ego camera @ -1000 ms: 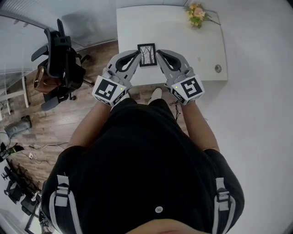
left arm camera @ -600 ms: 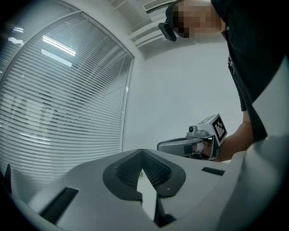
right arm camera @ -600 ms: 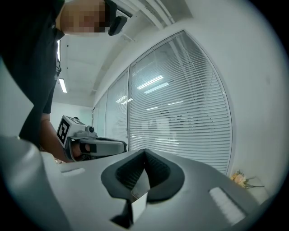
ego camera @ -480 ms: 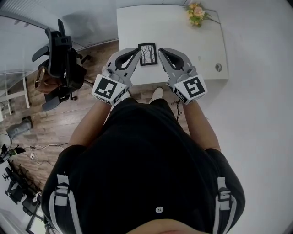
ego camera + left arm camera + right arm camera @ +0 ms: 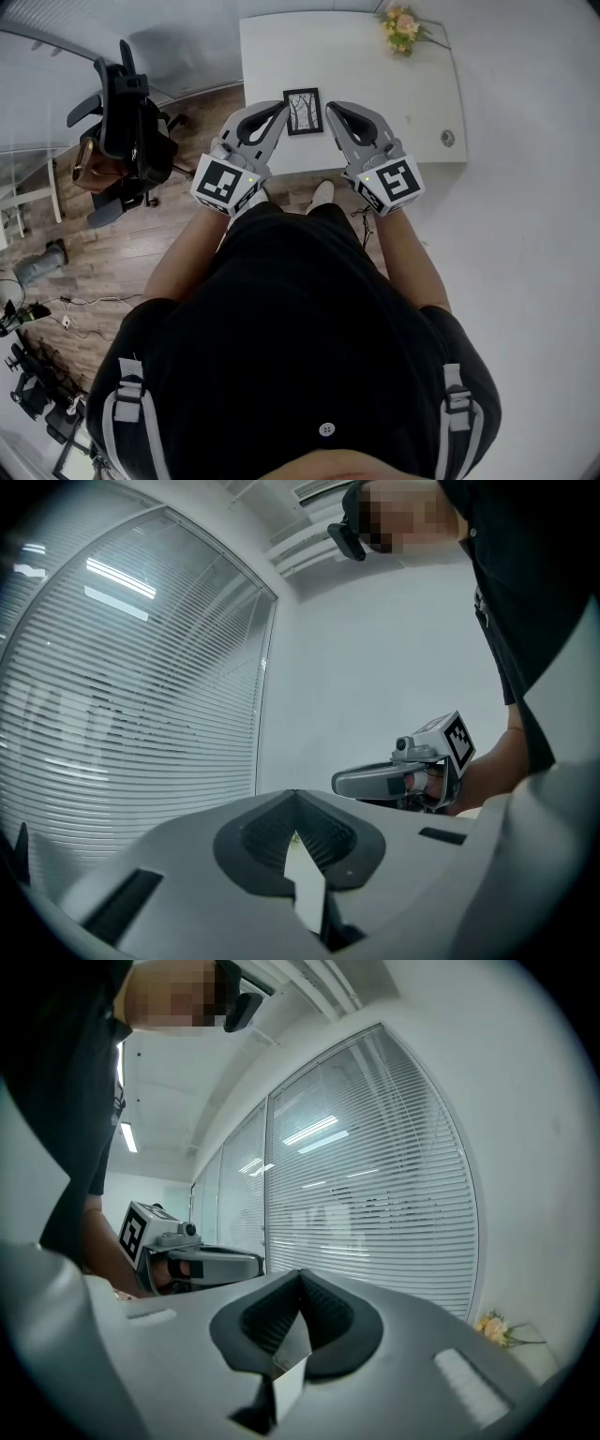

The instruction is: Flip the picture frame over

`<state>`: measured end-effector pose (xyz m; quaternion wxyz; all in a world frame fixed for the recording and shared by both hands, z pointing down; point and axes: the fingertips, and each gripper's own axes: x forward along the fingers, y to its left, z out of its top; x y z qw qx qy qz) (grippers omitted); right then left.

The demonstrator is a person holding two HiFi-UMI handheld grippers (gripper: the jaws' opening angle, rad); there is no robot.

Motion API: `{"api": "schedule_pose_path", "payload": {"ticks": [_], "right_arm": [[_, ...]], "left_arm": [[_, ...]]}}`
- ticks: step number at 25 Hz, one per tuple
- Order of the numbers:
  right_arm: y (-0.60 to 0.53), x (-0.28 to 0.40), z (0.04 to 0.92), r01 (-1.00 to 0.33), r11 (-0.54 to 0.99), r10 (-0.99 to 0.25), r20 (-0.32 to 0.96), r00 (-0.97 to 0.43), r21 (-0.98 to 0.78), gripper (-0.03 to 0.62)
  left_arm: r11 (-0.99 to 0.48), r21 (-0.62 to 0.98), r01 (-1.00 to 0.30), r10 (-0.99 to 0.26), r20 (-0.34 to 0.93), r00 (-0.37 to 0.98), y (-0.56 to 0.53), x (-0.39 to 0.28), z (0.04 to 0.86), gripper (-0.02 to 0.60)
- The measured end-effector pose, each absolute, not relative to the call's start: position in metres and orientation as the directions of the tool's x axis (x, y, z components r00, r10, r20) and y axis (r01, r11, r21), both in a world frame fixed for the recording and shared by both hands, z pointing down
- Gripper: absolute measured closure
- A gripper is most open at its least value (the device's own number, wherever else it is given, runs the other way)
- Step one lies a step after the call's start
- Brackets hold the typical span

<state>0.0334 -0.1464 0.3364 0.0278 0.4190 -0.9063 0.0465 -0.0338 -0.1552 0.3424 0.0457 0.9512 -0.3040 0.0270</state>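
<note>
The picture frame (image 5: 302, 112) is seen lying face up on the white worktop (image 5: 375, 75), between the left gripper (image 5: 279, 111) and the right gripper (image 5: 332, 111). Both grippers are closed and nothing is held.

**Frame lying between two grippers near the table's lower edge**

In the head view, the picture frame (image 5: 302, 112) is lying flat on the table (image 5: 375, 80) at upper centre, close to the table's lower edge. The left gripper (image 5: 280, 110) is sitting just beside it on the left and the right gripper (image 5: 331, 110) just beside it on the right. Flowers (image 5: 403, 26) are lying at the table's upper right corner, well apart from the frame. An office chair (image 5: 120, 122) is standing on the floor (image 5: 187, 253) at upper left, left of the table.
</note>
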Motion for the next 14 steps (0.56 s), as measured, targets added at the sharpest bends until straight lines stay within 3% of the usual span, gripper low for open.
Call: {"api": "schedule_pose_path", "payload": {"ticks": [14], "right_arm": [[-0.1369,0.0357,0.3422,-0.765,0.639,-0.758,0.101,-0.644,-0.082,0.585]], "left_arm": [[-0.806,0.074,-0.587,-0.580,0.093,0.809,-0.1461,-0.0366,0.3461,0.575]]}}
